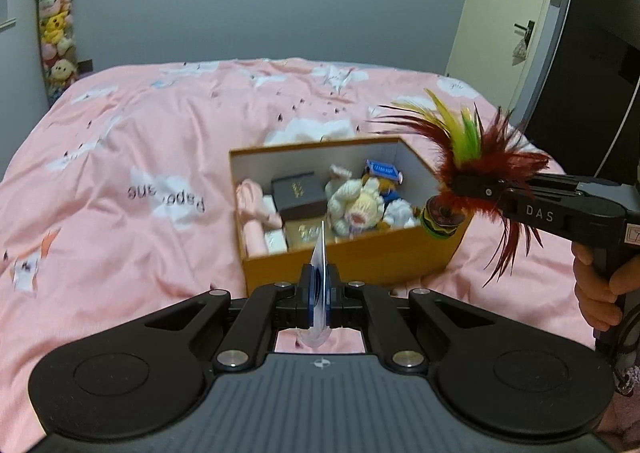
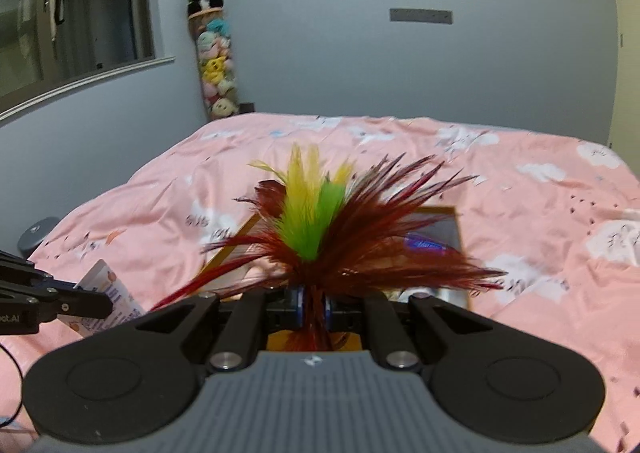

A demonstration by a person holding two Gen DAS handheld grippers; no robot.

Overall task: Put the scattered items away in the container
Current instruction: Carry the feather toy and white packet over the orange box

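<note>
Carry step: my left gripper point(image 1: 319, 295) clamps thin white-blue sachet point(image 1: 319, 253), right gripper point(image 2: 316, 307) clamps red-green-yellow feather toy point(image 2: 320, 229). Next: position over open orange cardboard box point(image 1: 352, 261), then release.

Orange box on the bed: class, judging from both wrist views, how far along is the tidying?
Done: the orange box already holds a yarn doll, a dark case and pink items. In hand: the left gripper is shut on a thin packet, and the right gripper is shut on a feather shuttlecock, both near the box. Left: dropping both in. No other loose items show on the bedspread.
</note>
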